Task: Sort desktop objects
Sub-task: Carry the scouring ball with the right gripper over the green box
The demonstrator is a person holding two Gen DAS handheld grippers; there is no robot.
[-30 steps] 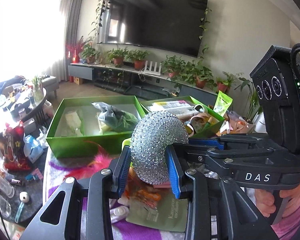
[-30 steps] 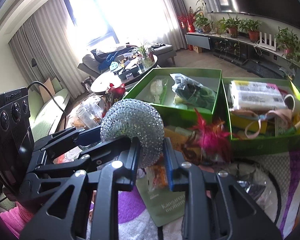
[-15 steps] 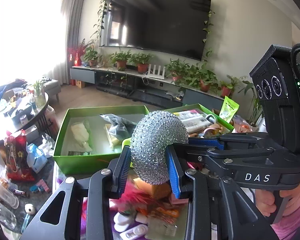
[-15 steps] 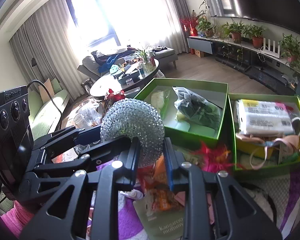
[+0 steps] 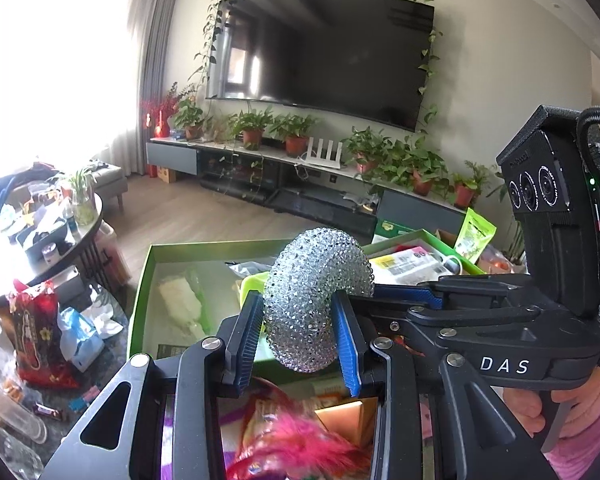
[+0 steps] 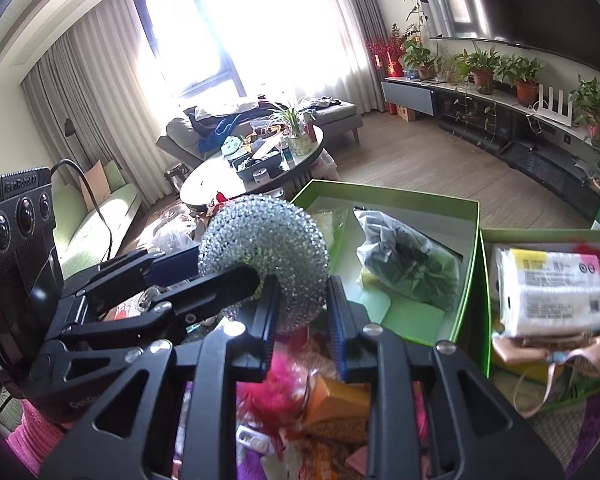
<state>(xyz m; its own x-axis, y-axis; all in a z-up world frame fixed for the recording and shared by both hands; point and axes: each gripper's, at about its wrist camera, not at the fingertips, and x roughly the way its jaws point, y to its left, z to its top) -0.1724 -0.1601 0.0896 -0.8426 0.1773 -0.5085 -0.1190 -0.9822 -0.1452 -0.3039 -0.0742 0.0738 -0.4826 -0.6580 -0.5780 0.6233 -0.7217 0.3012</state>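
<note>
Both the left hand-held gripper (image 5: pixel 300 336) and the right hand-held gripper (image 6: pixel 302 316) clamp one curved glittery silver object (image 5: pixel 320 280), above the green box (image 6: pixel 466 280).

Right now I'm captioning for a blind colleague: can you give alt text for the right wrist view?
Both tongs, right and left, are clamped on a curved silver sequined object held just short of an open green box holding a dark plastic bag. Colourful clutter lies below.
</note>
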